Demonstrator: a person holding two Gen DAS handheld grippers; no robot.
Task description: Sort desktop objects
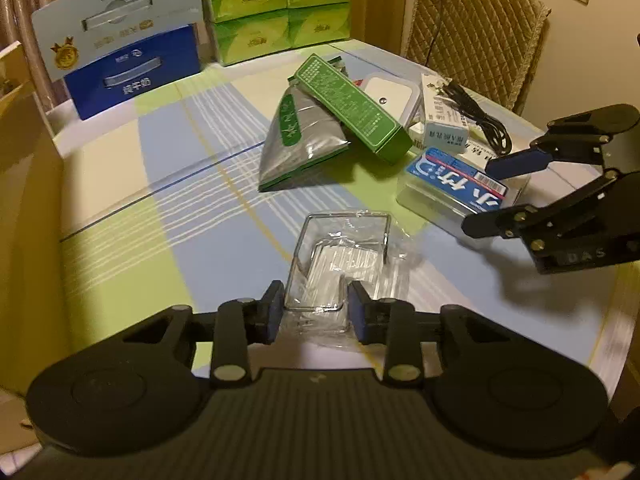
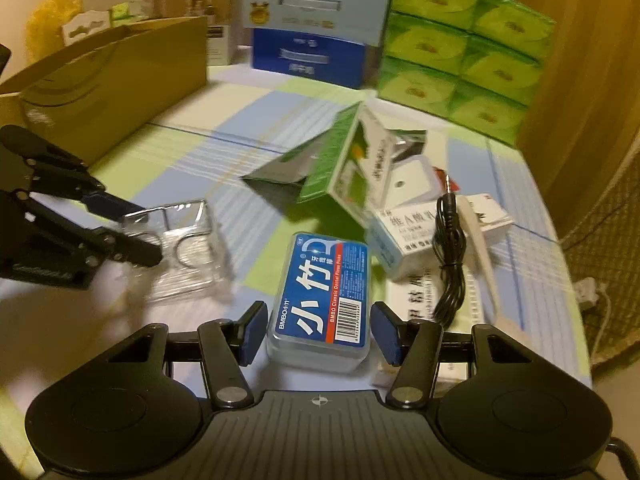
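Observation:
A clear plastic box [image 1: 340, 256] in crinkled wrap lies on the striped tablecloth. My left gripper [image 1: 316, 312] holds its near end, both pads against its sides; from the right wrist view this gripper [image 2: 132, 228] comes in from the left on the same clear box [image 2: 188, 240]. A blue-labelled floss pick box [image 2: 320, 292] sits between the pads of my right gripper [image 2: 320, 334], which close against its two long sides. In the left wrist view the right gripper [image 1: 496, 196] reaches in from the right over the floss box [image 1: 448, 184].
Behind lie a green carton [image 1: 352, 108] on a silver pouch [image 1: 300, 136], a white square device [image 1: 390, 94], a white medicine box [image 1: 444, 128] and a black cable [image 1: 480, 116]. Green tissue packs [image 1: 280, 8] and a blue carton [image 1: 132, 68] line the back, a cardboard box [image 2: 108, 76] the left.

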